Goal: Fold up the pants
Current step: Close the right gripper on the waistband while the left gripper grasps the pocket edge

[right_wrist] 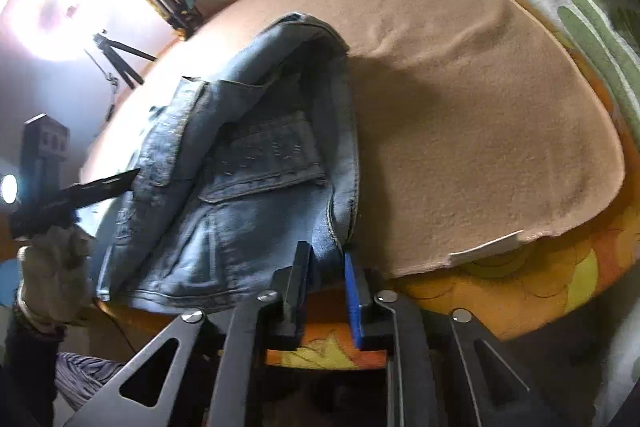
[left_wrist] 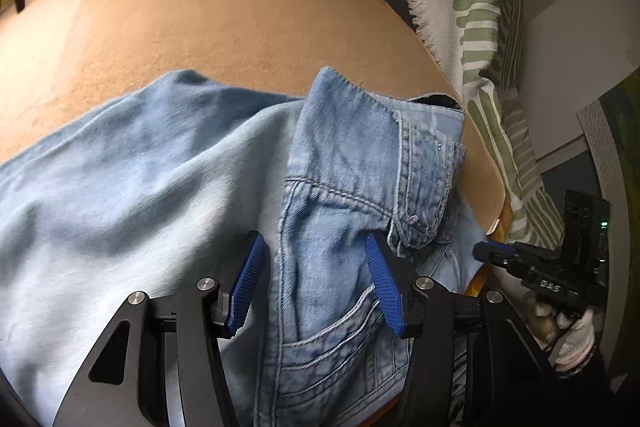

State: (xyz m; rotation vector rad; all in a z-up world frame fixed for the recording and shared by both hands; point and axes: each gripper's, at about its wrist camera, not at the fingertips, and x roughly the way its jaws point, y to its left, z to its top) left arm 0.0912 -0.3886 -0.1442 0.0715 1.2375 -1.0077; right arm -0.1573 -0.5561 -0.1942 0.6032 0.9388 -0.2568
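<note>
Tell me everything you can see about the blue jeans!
The jeans are light blue, faded denim with stitched seams, a waistband, belt loops and pockets. They lie rumpled, part folded over itself, on a peach blanket near its edge. The left gripper hangs open over them, its blue pads on either side of a raised fold near a pocket without squeezing it. In the right wrist view, the right gripper is closed on the jeans' near edge.

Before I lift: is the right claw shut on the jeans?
Shut: right claw pinches the jeans edge between its pads.
</note>
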